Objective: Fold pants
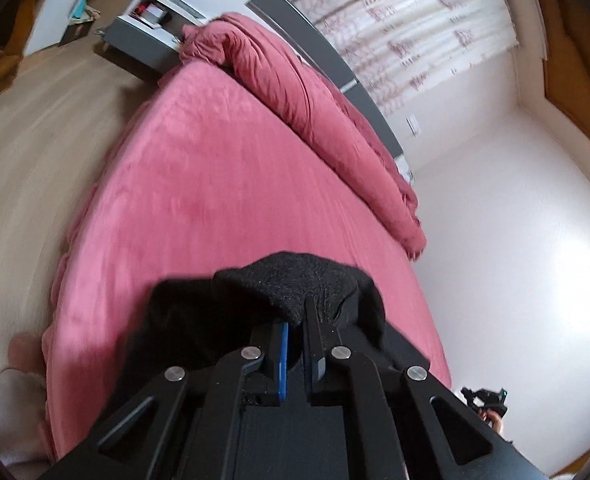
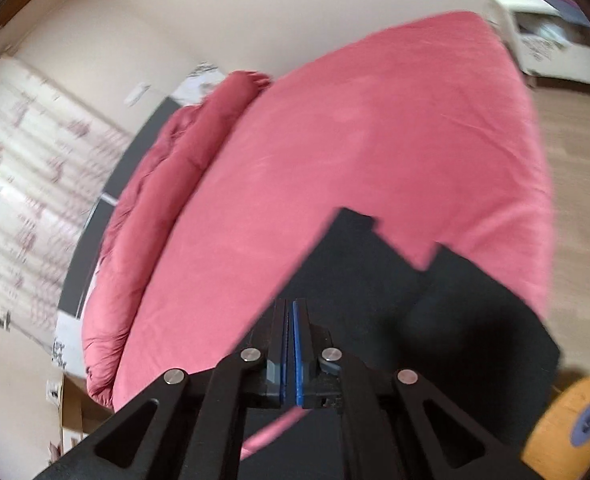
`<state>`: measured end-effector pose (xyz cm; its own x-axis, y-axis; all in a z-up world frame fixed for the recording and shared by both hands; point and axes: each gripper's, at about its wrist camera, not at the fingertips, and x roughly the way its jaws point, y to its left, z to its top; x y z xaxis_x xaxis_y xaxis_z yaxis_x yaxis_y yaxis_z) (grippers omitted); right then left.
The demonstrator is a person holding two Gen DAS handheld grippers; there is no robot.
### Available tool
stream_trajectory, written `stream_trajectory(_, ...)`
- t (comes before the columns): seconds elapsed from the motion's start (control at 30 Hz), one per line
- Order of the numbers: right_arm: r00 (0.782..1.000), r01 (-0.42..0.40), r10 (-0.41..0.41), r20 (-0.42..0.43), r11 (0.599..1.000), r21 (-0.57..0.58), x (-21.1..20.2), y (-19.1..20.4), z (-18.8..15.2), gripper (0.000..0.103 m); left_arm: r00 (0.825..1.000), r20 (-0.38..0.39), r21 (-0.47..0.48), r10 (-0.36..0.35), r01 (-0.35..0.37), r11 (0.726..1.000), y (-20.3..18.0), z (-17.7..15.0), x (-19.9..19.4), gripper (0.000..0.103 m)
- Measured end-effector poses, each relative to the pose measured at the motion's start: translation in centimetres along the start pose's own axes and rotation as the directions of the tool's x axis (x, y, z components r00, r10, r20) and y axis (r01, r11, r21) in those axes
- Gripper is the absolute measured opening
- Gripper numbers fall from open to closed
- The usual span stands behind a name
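The black pants point(image 1: 291, 280) bunch over the tips of my left gripper point(image 1: 297, 314), which is shut on the fabric and holds it above the pink bed point(image 1: 199, 184). In the right wrist view the black pants point(image 2: 435, 312) hang spread out, with both leg ends reaching toward the bed point(image 2: 355, 140). My right gripper point(image 2: 291, 308) is shut on an edge of the pants. The right gripper also shows small at the lower right of the left wrist view point(image 1: 487, 400).
A rolled pink duvet point(image 1: 315, 92) lies along the far side of the bed by the dark headboard point(image 1: 335, 56). A nightstand point(image 1: 151, 32) stands at the bed's corner. Wooden floor point(image 1: 35, 140) runs beside the bed. A white cabinet point(image 2: 543, 40) stands beyond the bed.
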<state>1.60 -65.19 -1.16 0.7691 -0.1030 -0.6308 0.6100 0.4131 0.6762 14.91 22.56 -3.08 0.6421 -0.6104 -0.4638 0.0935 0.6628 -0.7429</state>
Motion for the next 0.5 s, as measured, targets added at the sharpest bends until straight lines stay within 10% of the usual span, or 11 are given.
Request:
stream_trajectory(0.07, 0.998, 0.006, -0.005, -0.060, 1.000, 0.012, 0.6, -1.3, -1.0, 0.007, 1.000, -0.022, 0.016, 0.003, -0.003, 1.000, -0.1, -1.4, 0.3, 0.006)
stream_trajectory(0.2, 0.991, 0.007, -0.004, -0.133, 1.000, 0.021, 2.6, -2.0, -2.6, 0.046, 1.000, -0.023, 0.010, 0.021, -0.020, 1.000, 0.0, -2.8, 0.6, 0.009)
stream_trajectory(0.5, 0.972, -0.052, 0.073, -0.221, 0.994, 0.100, 9.7, -1.3, -3.4, 0.048, 0.998, 0.006, -0.124, 0.062, -0.061, 0.990, 1.7, -1.5, 2.3, 0.035)
